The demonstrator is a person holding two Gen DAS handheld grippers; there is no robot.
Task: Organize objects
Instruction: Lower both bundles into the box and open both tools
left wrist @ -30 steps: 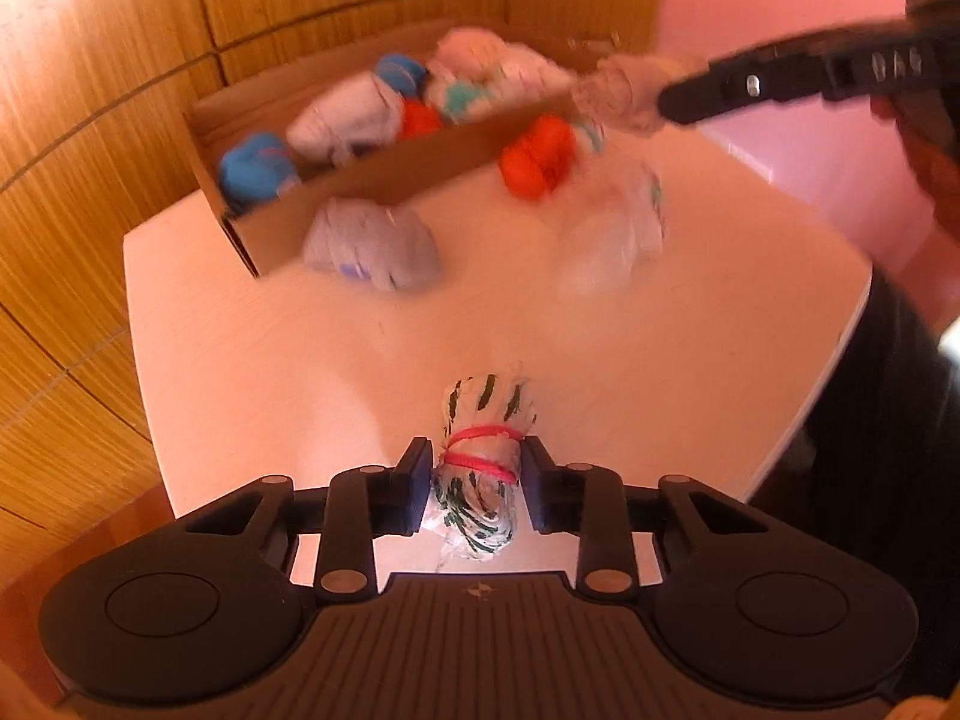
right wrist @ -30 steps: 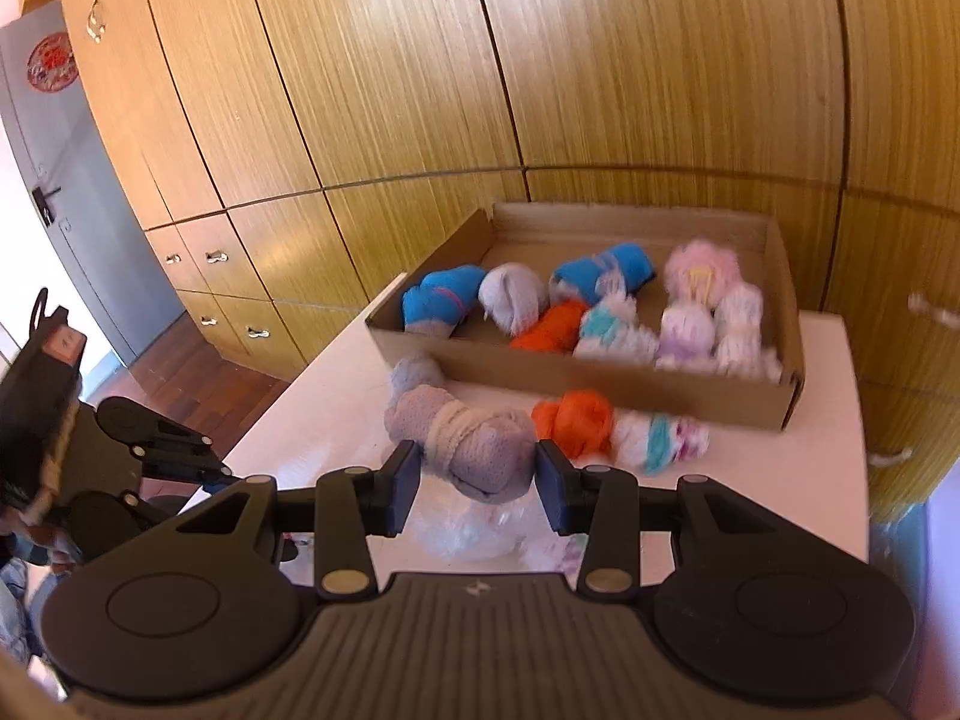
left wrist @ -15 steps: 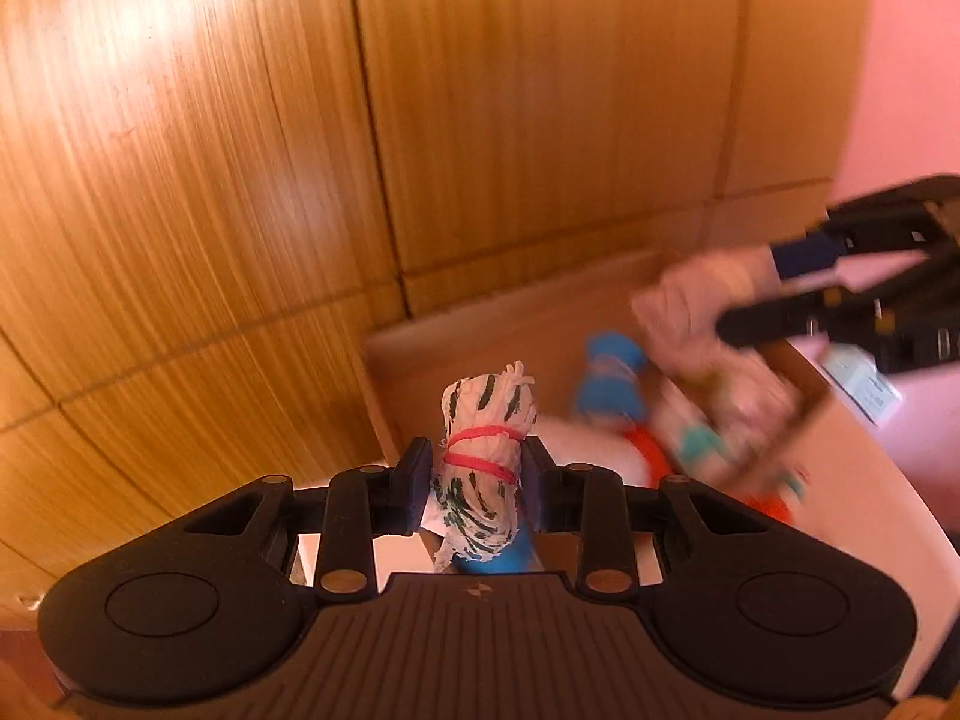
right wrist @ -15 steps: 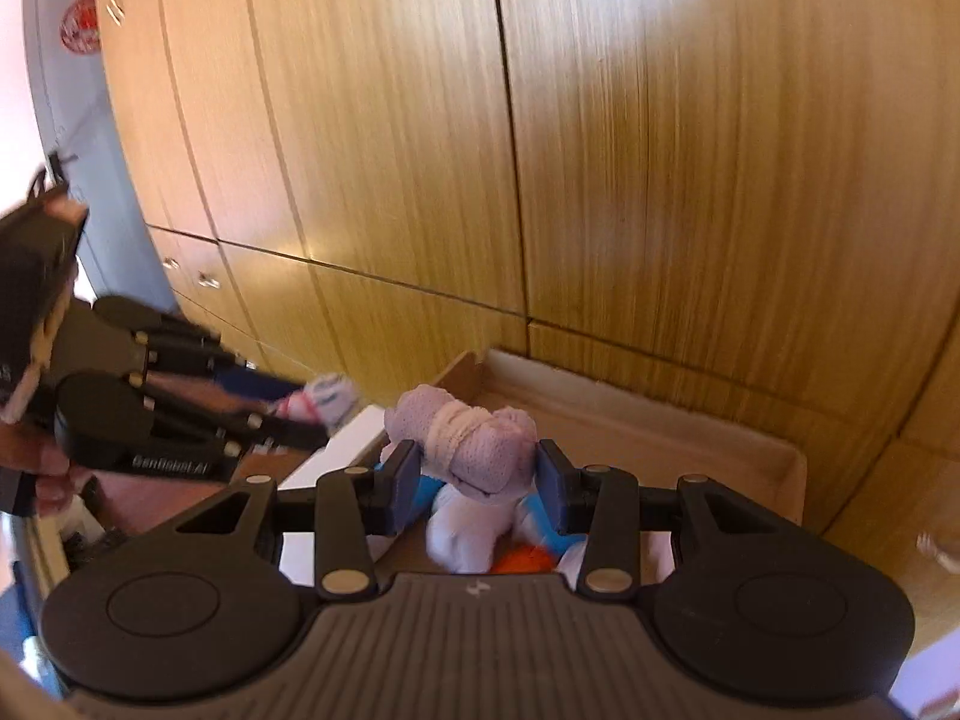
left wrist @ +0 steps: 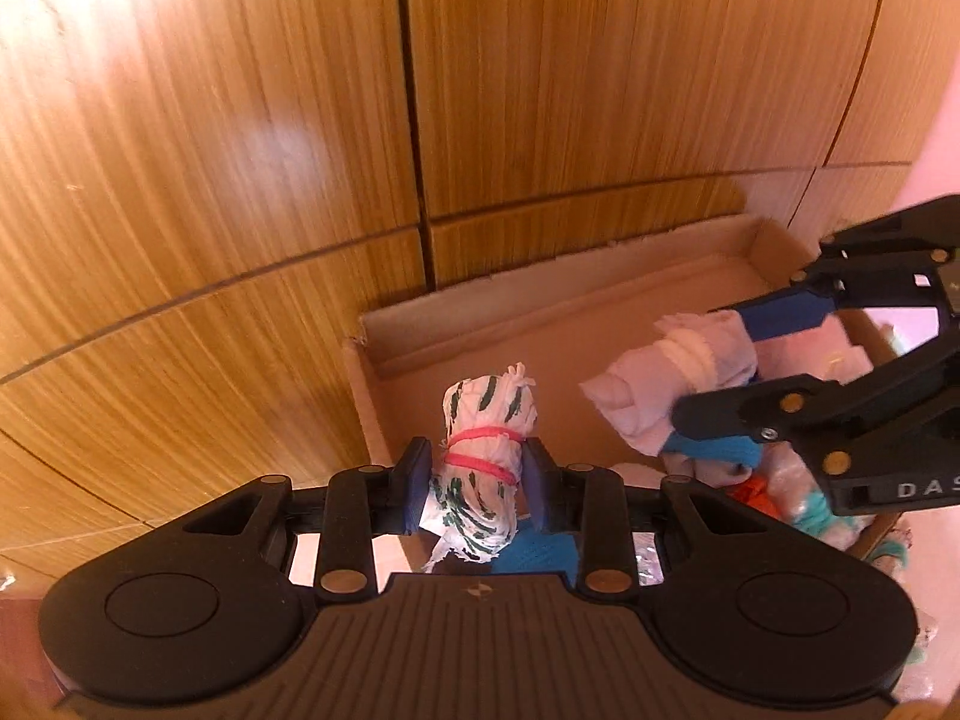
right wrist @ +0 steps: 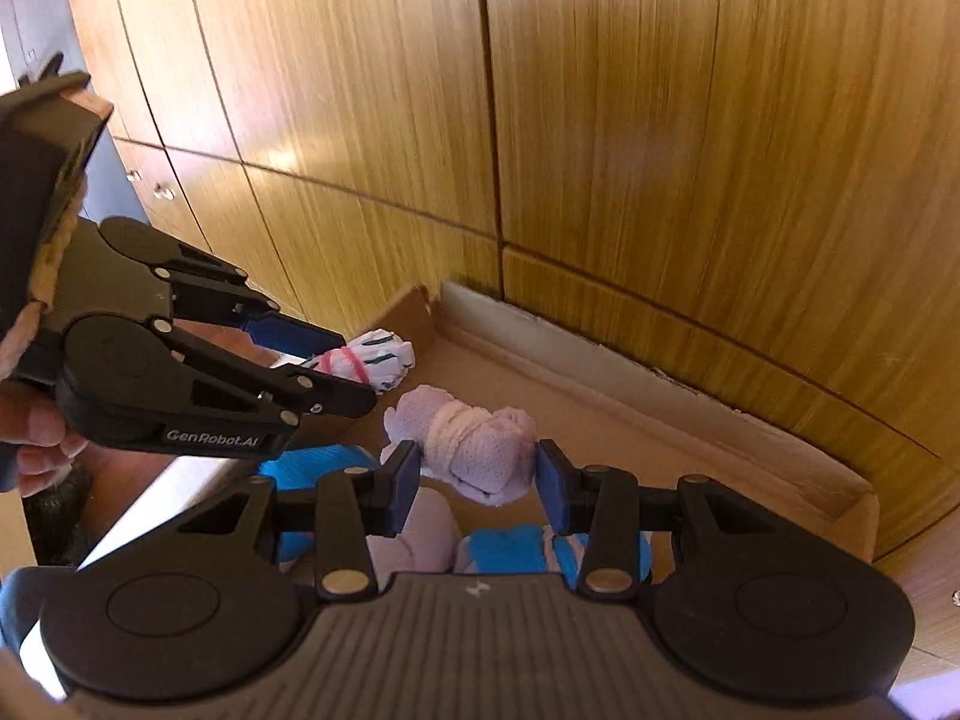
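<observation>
Both bundles held over the box, ready to drop.

My left gripper (left wrist: 478,483) is pinching the green-striped white bundle (left wrist: 485,462) at its pink bands, and my right gripper (right wrist: 477,483) is clamped on the lilac bundle (right wrist: 474,441); both hang above the bare back strip of the cardboard box (left wrist: 540,324), which stands against the wooden cabinet (left wrist: 240,120). Beneath my fingers lie blue bundles (right wrist: 516,546) already packed in. I judge this the placing step: next I should lower each roll into the free space by the back wall, keep the two tools from colliding, then spread the jaws. A second ago I was back over the table with the box ahead; now I am right above it.
</observation>
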